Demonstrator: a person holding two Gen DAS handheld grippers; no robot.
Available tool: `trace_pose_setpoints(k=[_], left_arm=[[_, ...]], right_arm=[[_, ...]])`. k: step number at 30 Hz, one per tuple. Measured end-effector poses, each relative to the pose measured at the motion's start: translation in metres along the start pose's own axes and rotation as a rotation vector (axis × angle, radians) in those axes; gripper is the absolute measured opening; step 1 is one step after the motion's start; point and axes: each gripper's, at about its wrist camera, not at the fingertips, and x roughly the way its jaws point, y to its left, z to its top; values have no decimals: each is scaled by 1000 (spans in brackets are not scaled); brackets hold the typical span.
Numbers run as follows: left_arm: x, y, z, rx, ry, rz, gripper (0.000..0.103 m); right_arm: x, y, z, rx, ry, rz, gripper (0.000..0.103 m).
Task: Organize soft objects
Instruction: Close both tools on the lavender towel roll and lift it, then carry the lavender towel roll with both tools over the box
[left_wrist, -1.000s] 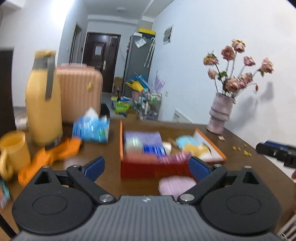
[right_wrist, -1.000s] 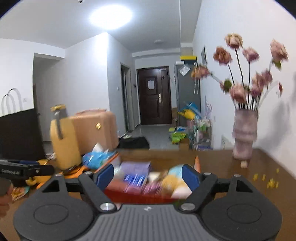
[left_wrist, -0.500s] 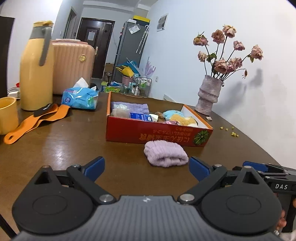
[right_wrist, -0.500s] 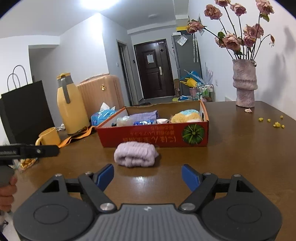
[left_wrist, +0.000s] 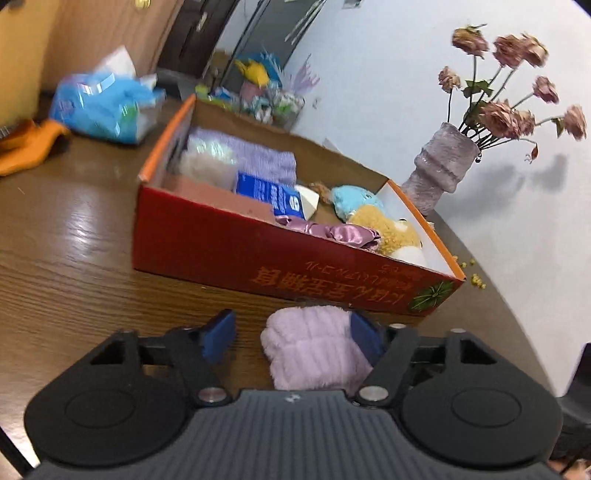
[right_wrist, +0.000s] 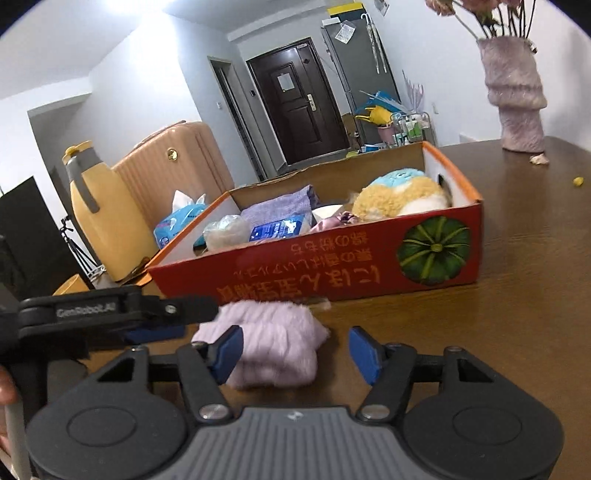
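A fluffy lilac roll (left_wrist: 310, 350) lies on the brown table (left_wrist: 74, 240), just in front of the red cardboard box (left_wrist: 240, 251). The box holds a lilac cloth (left_wrist: 266, 162), a blue packet, a satin scrunchie and a plush toy (right_wrist: 399, 192). My left gripper (left_wrist: 291, 341) is low over the roll, jaws closing; its right pad (left_wrist: 365, 343) meets the fluff, the left pad stands apart. My right gripper (right_wrist: 295, 350) comes from the other side, jaws closing; its left pad (right_wrist: 229, 350) is against the roll (right_wrist: 273, 339), with a gap at the right pad.
A fuzzy vase of dried roses (left_wrist: 439, 177) stands behind the box to the right. A blue tissue pack (left_wrist: 103, 107), an orange strap (left_wrist: 22, 147), a yellow flask (right_wrist: 96, 221) and a suitcase (right_wrist: 166, 166) are to the left. Yellow crumbs (left_wrist: 476, 280) lie near the box corner.
Both grippers have come down and forward to the lilac roll, which now sits between each pair of fingers. Both pairs of jaws have narrowed.
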Motion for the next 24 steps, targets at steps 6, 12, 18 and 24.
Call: trace_pose_setpoints(k=[6, 12, 18, 24], left_arm=[[8, -4, -9, 50, 36, -9, 37], [-17, -38, -43, 147, 9, 85, 31], [-45, -56, -68, 165, 40, 61, 27], [-69, -76, -94, 214, 51, 28, 26]], right_arm=[[25, -7, 0, 41, 52, 69, 35], [8, 0, -5, -42, 67, 73, 21], [-41, 13, -31, -95, 63, 58, 18], [-85, 11, -51, -50, 31, 56, 17]])
